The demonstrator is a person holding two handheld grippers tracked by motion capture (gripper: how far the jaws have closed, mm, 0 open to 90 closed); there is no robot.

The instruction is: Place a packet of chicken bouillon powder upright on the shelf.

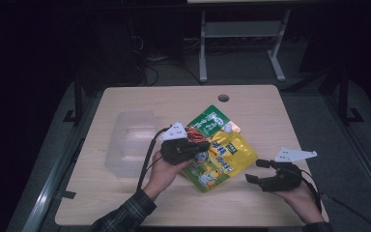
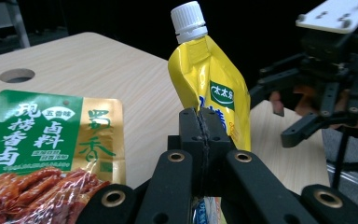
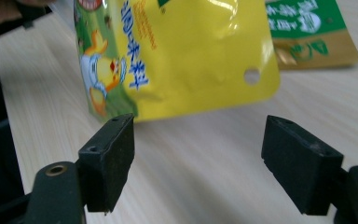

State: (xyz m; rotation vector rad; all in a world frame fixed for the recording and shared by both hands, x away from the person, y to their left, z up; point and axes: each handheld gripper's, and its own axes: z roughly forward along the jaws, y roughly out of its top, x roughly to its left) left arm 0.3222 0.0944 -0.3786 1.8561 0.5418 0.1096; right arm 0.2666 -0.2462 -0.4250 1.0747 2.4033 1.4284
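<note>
High view: the left gripper (image 1: pixel 193 146) pinches the yellow pouch (image 1: pixel 227 157) above the table (image 1: pixel 125 203); the right gripper (image 1: pixel 261 171) sits apart, jaws spread and empty.

Left gripper view: jaws clamp the pouch's edge beside a green packet (image 2: pixel 51 135).

Right gripper view: the pouch hangs beyond the wide jaws.

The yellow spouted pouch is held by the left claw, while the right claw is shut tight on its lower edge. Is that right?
Not quite. The left claw does hold the yellow spouted pouch, but the right claw is open: the right gripper view shows its pads wide apart with bare table between them, short of the pouch's edge.
</note>
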